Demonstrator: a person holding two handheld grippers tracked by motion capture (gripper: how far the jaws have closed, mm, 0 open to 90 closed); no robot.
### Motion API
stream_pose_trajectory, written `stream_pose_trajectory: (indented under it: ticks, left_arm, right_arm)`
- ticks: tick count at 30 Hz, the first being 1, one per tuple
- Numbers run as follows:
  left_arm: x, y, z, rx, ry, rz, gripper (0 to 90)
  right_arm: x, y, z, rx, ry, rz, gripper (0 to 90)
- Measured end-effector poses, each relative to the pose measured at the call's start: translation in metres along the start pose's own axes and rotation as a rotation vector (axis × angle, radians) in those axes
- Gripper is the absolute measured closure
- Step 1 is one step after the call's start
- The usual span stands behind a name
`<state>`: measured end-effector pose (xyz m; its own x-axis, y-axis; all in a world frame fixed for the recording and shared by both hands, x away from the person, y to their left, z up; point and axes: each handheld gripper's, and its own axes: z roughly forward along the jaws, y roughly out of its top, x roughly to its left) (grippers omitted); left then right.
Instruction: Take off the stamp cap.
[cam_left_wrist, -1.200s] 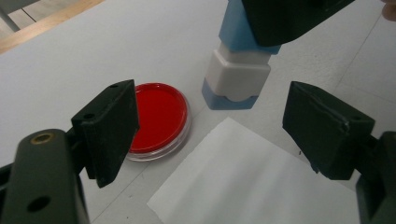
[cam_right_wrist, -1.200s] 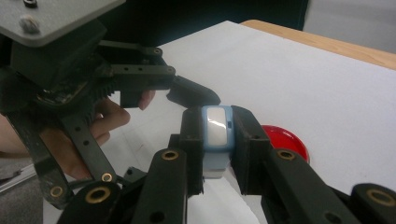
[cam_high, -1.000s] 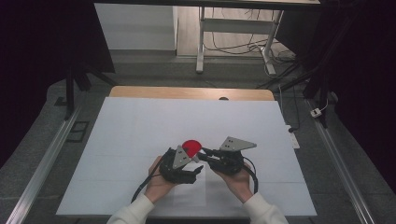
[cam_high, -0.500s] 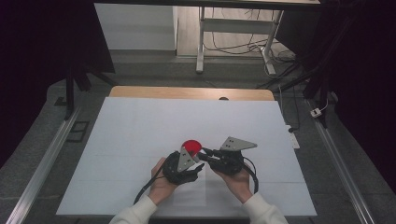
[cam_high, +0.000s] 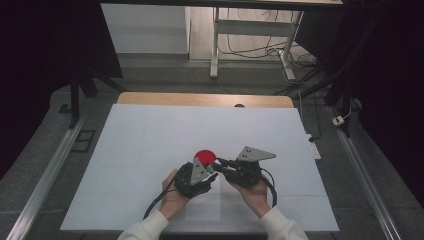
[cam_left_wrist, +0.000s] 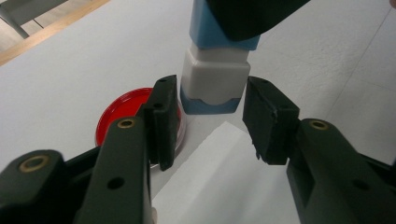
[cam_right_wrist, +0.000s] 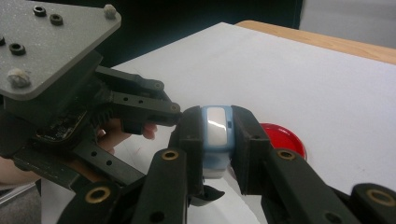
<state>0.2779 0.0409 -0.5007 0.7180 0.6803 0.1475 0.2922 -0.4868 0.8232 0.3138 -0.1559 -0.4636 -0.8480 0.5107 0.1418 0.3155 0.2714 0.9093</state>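
Sheet of paper (cam_left_wrist: 219, 182): nearest to us, flat on the white counter (cam_high: 150, 135), under the left fingers.
Left gripper (cam_left_wrist: 212, 123): we have its jaws part open and just closing in; the white cap sits between the fingers (cam_left_wrist: 163, 116), with a gap visible at each side, so no grip yet.
White cap (cam_left_wrist: 215, 77): the near end of the blue stick, pointing toward our left gripper.
Blue stick (cam_right_wrist: 215, 135): its long axis runs from our right fingers toward the left ones; it hangs above the counter.
Right gripper (cam_right_wrist: 215, 140): clamped tight on the stick's blue body.
Red dish (cam_high: 204, 156): farthest, resting on the counter just beyond both grippers.
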Motion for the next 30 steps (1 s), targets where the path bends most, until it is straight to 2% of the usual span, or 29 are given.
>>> stream_pose_trajectory:
  ticks: [10,30]
  left_arm:
    - [0.0005,-0.0007,0.0006,-0.001,0.006,-0.003,63.0]
    - [-0.0003,-0.0016,0.0014,0.001,-0.001,0.006,64.8]
  right_arm:
    - [0.0,-0.0002,0.0,-0.001,-0.002,0.0,75.1]
    - [0.0005,-0.0005,-0.0002,-0.004,-0.01,-0.007,75.1]
